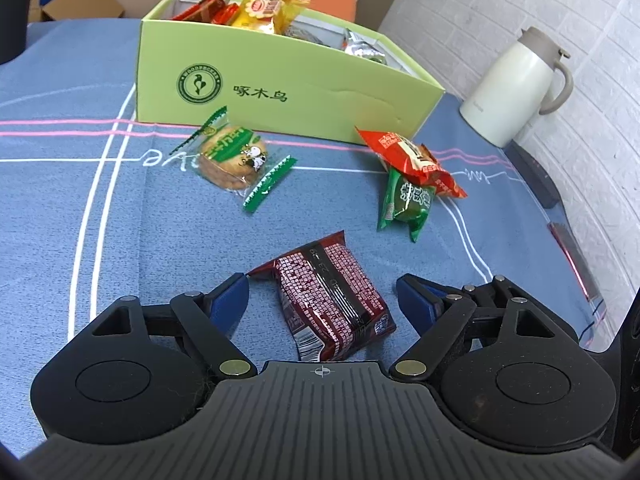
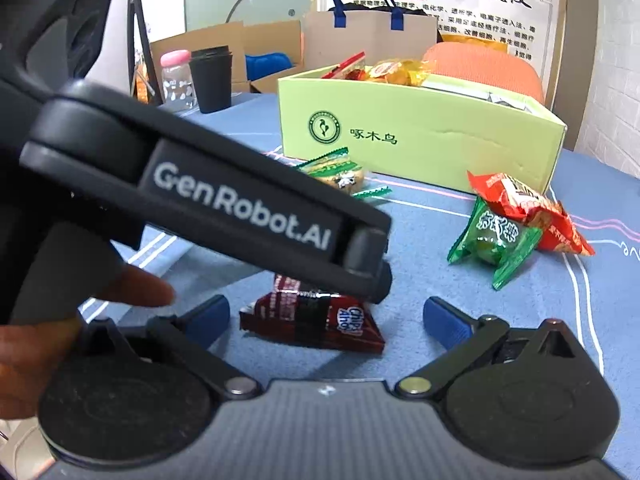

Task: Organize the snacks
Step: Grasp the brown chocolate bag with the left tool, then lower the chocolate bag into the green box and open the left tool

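Table: your blue cloth (image 1: 120, 216) with white and pink lines covers it, and everything sits on top.
Green box (image 1: 288, 92): it stands at the far side of the cloth. It is open on top and you can see snack packs piled inside, a yellow pack (image 1: 268, 10) highest of all.
White jug (image 1: 516, 84): it stands to the right of the box, by the brick wall.
Your left gripper (image 1: 322, 300): its blue pads are wide apart. The dark red snack lies on the cloth between them, but the pads do not press it.
Your right gripper (image 2: 326, 318): its blue pads are wide apart too. It holds nothing. From this side your left gripper crosses in front, with your hand (image 2: 24, 344) showing at the left edge.
Dark red snack (image 1: 332, 300): it lies flat on the cloth, close in front of you, well away from the box.
Cookie pack (image 1: 232, 160): clear wrap with green ends, lying just in front of the box.
Red pack (image 1: 412, 160): it lies near the box's right corner and leans over the green pack.
Green pack (image 1: 408, 204): it touches the red pack, on the side nearer you.
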`<control>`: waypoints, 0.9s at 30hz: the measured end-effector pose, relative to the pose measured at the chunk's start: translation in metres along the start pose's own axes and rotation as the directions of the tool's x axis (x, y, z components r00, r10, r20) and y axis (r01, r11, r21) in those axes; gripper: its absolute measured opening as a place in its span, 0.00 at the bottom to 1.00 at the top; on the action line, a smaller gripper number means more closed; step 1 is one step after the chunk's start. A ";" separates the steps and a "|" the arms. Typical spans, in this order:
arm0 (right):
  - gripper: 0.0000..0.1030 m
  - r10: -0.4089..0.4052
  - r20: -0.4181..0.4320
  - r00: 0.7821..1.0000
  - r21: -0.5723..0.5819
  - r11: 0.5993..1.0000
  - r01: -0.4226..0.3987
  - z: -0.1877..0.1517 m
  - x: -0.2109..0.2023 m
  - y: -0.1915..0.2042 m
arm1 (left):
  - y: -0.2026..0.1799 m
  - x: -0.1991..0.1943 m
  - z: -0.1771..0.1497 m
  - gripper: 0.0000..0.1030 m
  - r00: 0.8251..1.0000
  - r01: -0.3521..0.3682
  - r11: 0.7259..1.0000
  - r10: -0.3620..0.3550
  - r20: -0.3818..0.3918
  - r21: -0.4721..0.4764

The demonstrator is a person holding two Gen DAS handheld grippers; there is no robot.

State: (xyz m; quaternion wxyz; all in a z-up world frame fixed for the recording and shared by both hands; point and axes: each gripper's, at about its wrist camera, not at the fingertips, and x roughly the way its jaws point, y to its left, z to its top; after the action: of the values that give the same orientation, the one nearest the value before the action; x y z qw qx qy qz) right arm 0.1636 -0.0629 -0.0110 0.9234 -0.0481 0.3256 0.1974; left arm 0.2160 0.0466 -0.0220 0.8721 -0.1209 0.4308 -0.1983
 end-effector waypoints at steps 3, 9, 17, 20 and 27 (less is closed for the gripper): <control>0.99 0.004 -0.007 1.000 -0.003 1.000 -0.005 0.001 0.005 0.004 | -0.001 0.000 -0.002 0.68 1.000 -0.003 1.000 0.003 0.004 0.008; 0.99 -0.011 0.020 1.000 -0.003 1.000 0.011 -0.001 -0.005 0.006 | 0.001 -0.003 -0.004 0.67 1.000 0.007 1.000 -0.007 0.006 0.004; 0.75 0.037 0.025 0.999 -0.026 0.999 -0.036 -0.001 -0.004 0.014 | -0.006 -0.004 -0.011 0.46 1.000 -0.025 0.998 0.024 0.019 0.063; 0.73 0.063 0.011 0.998 -0.015 0.998 -0.062 0.007 -0.002 0.010 | -0.004 -0.005 -0.008 0.30 1.000 -0.016 0.998 0.015 0.016 0.054; 0.75 0.006 0.163 0.987 -0.086 0.996 0.009 0.068 -0.015 -0.010 | -0.018 -0.025 0.047 0.30 0.990 0.026 0.996 -0.037 0.136 0.082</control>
State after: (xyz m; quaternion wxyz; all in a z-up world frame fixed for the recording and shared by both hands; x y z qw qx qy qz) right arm 0.1967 -0.0620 0.0512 0.9442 -0.0717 0.2399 0.2138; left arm 0.2352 0.0432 0.0302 0.9006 -0.1062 0.3593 -0.2204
